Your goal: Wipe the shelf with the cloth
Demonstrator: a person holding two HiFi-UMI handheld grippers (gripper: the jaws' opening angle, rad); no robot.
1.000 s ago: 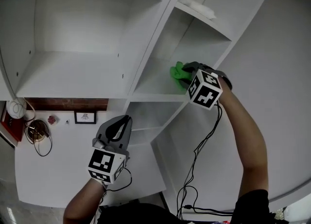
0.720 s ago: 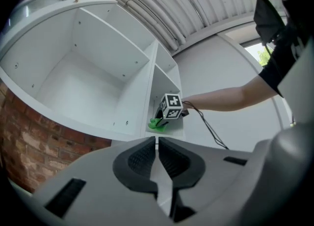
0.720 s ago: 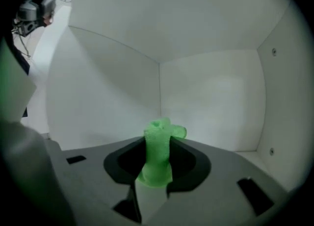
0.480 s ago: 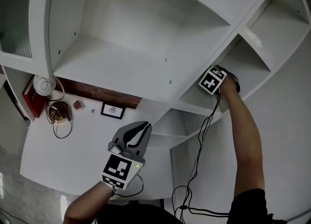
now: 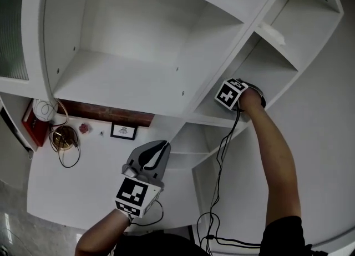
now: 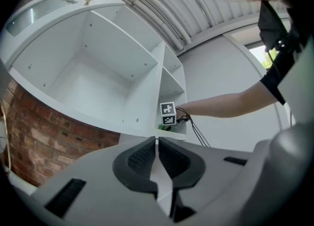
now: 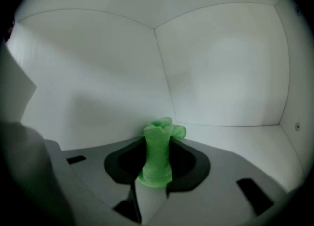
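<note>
White shelf [image 7: 230,139] interior: right hand-held gripper [image 7: 158,141] clamps green cloth [image 7: 157,163] deep inside shelf, so wiping's prob. underway; remainder unclear. Left hand-held gripper [image 6: 157,146] closed, empty, below shelf.

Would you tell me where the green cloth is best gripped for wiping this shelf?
Grip the green cloth at its bunched middle, as the right gripper does, entering the shelf compartment from its open front. Gathered into a narrow fold, it leaves a tuft beyond the jaws for wiping.
</note>
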